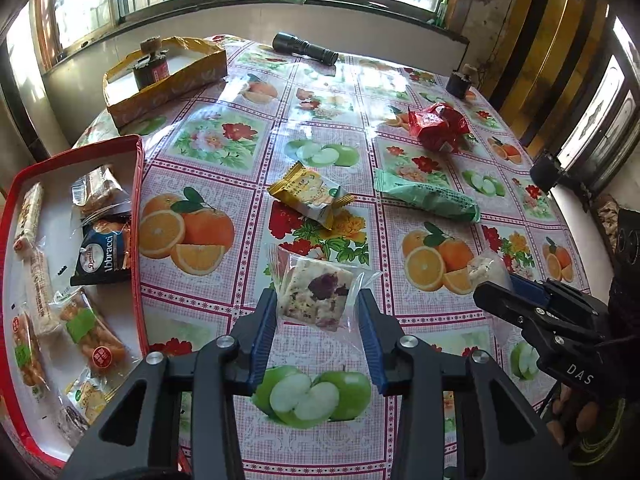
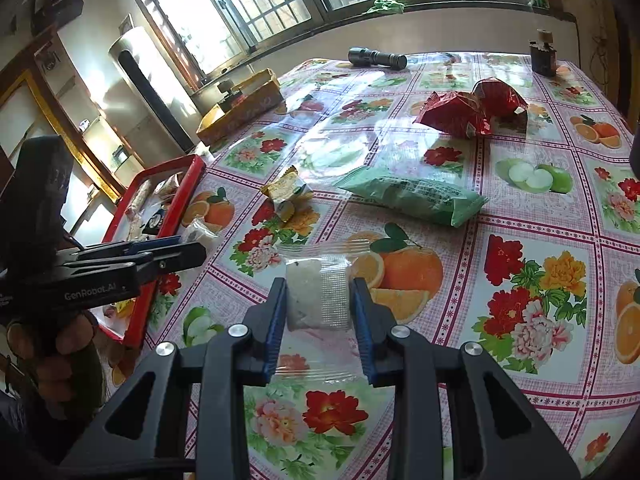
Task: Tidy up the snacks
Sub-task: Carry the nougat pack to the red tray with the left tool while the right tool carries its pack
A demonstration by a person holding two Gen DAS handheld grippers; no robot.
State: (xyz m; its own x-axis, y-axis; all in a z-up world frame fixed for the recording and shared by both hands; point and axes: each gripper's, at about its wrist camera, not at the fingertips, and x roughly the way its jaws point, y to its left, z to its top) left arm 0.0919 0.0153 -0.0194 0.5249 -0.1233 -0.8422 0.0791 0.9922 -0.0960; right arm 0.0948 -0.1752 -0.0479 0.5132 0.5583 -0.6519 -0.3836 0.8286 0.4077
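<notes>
My left gripper [image 1: 316, 294] is shut on a clear-wrapped pale nougat square with purple bits [image 1: 320, 292], held above the table. My right gripper [image 2: 319, 282] is shut on a white snack in a clear wrapper [image 2: 316, 300]. Each wrist view shows the other gripper at its edge: the right gripper [image 1: 496, 284] with its white snack [image 1: 486, 268], the left gripper [image 2: 188, 246] with its packet [image 2: 200, 232]. A red tray [image 1: 138, 240] at the left holds several wrapped snacks. A yellow packet [image 1: 310, 194], a green packet [image 1: 428, 198] and red packets [image 1: 438, 126] lie loose on the fruit-print tablecloth.
At the back left stands a yellow cardboard box [image 1: 188, 76] with a jar in it. A black flashlight [image 1: 306, 49] lies at the far edge and a small dark jar [image 1: 460, 80] stands at the back right. A wall and windows run behind the table.
</notes>
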